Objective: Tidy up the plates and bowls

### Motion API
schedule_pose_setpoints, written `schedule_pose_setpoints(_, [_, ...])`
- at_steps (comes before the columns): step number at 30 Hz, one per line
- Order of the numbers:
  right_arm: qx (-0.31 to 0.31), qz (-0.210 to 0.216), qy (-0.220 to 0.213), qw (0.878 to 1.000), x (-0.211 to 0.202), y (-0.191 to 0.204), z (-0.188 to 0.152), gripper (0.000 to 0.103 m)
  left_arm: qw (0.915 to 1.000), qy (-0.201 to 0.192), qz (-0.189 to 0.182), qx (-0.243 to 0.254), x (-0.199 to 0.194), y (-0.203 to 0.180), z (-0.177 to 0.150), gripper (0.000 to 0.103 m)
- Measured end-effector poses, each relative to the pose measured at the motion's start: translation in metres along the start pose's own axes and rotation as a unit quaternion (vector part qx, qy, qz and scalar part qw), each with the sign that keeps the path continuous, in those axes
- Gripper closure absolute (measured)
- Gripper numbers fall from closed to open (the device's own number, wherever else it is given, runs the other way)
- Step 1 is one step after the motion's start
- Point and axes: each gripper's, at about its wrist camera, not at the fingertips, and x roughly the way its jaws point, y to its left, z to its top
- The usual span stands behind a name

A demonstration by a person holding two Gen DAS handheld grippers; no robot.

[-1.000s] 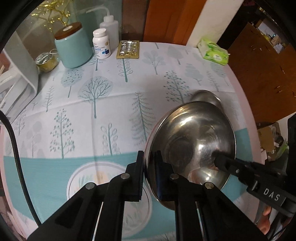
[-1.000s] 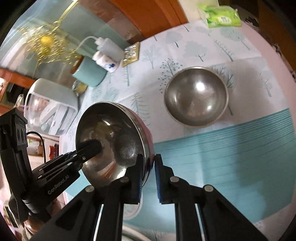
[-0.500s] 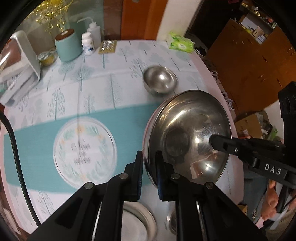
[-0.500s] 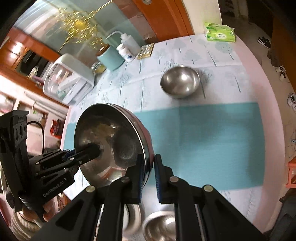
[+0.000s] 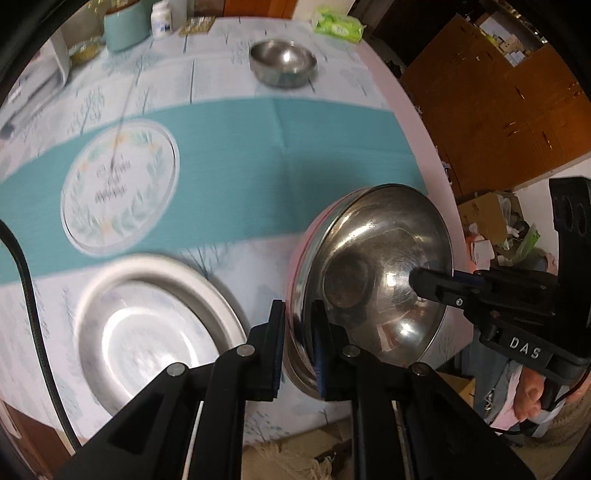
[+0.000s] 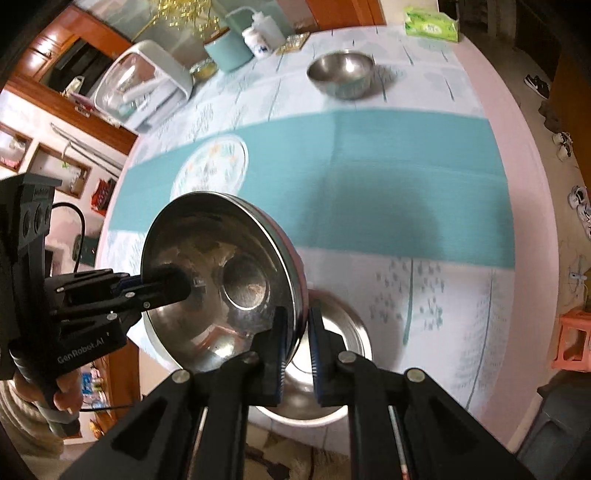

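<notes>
A shallow stainless-steel bowl (image 5: 373, 277) with a thin pink-red band under its rim is held tilted in the air over the near edge of the table (image 5: 229, 166), its polished, slightly scuffed inside and flat round base turned toward both cameras. The left gripper (image 5: 298, 347) is clamped tight on one side of the rim, one black ribbed pad inside the bowl and one outside; the right gripper (image 6: 295, 341) pinches the opposite side of the rim in the same way. In the left wrist view the right gripper's black fingers (image 5: 436, 282) reach in from the right and meet the far wall of the bowl.

Below the held bowl, at the near edge of the table, lies a wide round steel plate (image 5: 147, 332) with a broad flat lip and a bright, mirror-like well; it is blurred. A second, deeper steel bowl (image 5: 282, 62) sits upright toward the far edge of the table, well apart from the others. The table is round, covered by a smooth white cloth printed with pale trees and crossed by a wide teal stripe, with a printed round wreath emblem (image 5: 118, 184) on the stripe. Along the far edge stand a teal ceramic canister (image 6: 227, 51), a white pill bottle (image 6: 258, 42) and a green tissue pack (image 6: 430, 22)
</notes>
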Motion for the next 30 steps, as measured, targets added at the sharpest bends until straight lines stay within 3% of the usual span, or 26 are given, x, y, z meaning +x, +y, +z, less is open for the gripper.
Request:
schedule_pose_setpoints(7, [0.008,-0.007,0.028,1.000,0.025,-0.009,-0.036,0.092,0.9994,0.026,0.000,-0.020,0.041,-0.001,-0.037,0.091])
schedule_pose_setpoints(11, [0.003,-0.036,0.037,0.999,0.038,-0.012,-0.046,0.092,0.9988,0.045,0.014,-0.008,0.064,-0.010,-0.052,0.091])
schedule_pose_setpoints(16, [-0.004,-0.063,0.035,0.997,0.043,-0.013,-0.048,0.092,0.9987,0.040,0.031,0.011,0.074,-0.023,-0.057,0.090])
schedule_pose_setpoints(22, [-0.008,-0.081,0.022,0.996,0.041,-0.014,-0.044,0.091,0.9990,0.021,0.037,0.014,0.069,-0.025,-0.051,0.076])
schedule_pose_setpoints(26, [-0.017,-0.097,0.007,0.995,0.036,-0.014,-0.042,0.091,0.9986,0.003,0.052,0.013,0.060,-0.024,-0.048,0.049])
schedule_pose_setpoints(30, [-0.024,-0.100,0.000,0.995,0.032,-0.014,-0.042,0.087,0.9987,-0.012,0.050,0.008,0.049,-0.018,-0.045,0.044])
